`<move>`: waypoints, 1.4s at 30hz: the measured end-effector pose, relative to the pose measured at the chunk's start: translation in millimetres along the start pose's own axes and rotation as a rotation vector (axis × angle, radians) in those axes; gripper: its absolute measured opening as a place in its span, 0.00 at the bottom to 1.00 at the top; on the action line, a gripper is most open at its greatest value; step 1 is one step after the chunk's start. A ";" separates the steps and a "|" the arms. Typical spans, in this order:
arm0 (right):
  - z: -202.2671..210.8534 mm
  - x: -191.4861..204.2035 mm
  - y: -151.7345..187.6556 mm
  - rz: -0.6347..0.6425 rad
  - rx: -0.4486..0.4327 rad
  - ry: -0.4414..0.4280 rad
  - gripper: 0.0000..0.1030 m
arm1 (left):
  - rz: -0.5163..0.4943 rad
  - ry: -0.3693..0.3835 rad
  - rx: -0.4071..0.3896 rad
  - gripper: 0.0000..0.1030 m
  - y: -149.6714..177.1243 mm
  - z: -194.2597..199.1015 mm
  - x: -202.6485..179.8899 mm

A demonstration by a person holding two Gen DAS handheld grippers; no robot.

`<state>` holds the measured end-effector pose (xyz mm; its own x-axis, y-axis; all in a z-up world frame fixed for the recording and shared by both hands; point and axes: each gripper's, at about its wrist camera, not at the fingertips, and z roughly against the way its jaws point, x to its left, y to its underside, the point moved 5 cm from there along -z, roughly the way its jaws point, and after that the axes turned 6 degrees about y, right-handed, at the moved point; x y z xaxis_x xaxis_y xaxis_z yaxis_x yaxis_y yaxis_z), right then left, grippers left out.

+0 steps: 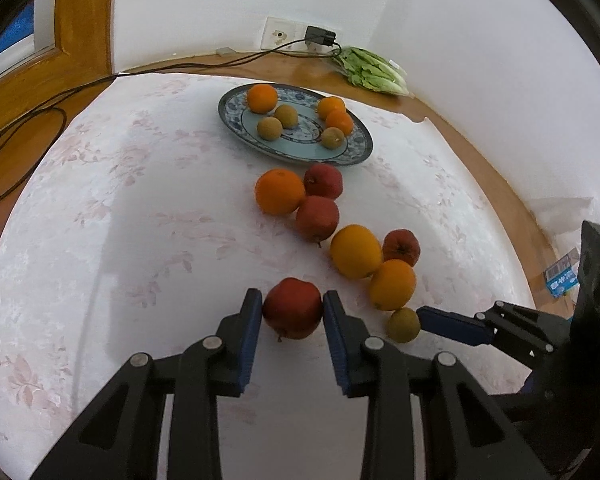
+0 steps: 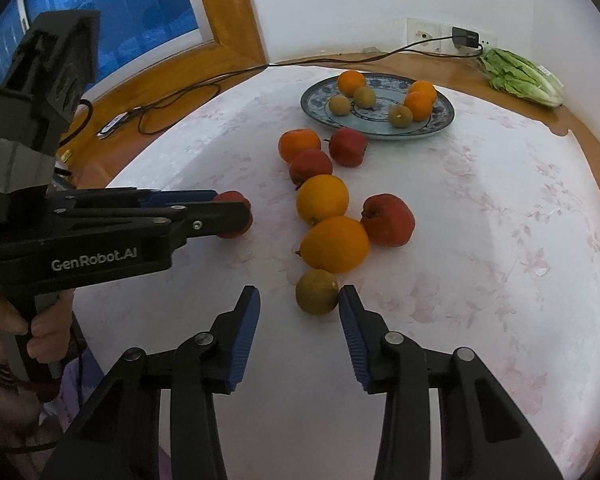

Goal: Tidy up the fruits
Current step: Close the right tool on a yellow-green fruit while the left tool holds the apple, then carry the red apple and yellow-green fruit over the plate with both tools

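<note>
My left gripper [image 1: 293,305] is shut on a red apple [image 1: 293,309] just over the white floral cloth; from the right wrist view it [image 2: 236,216] shows side-on with the apple [image 2: 246,222] at its tips. My right gripper [image 2: 299,298] stands open around a small brown-green fruit [image 2: 316,291]: the right pad is at its side and the left pad stands clear of it. Beyond lie loose oranges [image 1: 356,251] and red apples [image 1: 317,218] in a line. A blue patterned plate [image 1: 230,114] at the back holds three oranges and three small brown fruits.
A bag of lettuce [image 1: 374,70] lies by the wall at the back right. A black cable [image 1: 60,96] runs from a charger [image 1: 320,35] across the wooden ledge on the left. A small box [image 1: 562,276] sits at the right edge. A person's hand [image 2: 40,332] holds the left gripper's handle.
</note>
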<state>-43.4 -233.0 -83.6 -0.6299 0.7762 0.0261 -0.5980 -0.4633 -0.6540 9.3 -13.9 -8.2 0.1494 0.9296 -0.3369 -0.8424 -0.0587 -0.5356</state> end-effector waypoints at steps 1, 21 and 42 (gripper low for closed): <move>-1.3 -0.8 -0.3 -0.005 0.004 0.001 0.41 | 0.002 0.001 0.000 0.32 -0.1 0.1 0.6; -9.1 -10.4 -1.8 -0.041 0.014 0.014 0.24 | 0.003 0.000 -0.004 0.32 -1.8 0.3 0.1; 13.0 -29.3 -24.9 -0.063 -0.047 0.012 0.24 | -0.023 -0.009 -0.015 0.32 -18.5 0.2 -6.5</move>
<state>-16.5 -249.7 -58.2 -0.5854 0.8086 0.0595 -0.6125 -0.3929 -0.6859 23.9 -18.8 4.0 0.1636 0.9341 -0.3173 -0.8309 -0.0429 -0.5548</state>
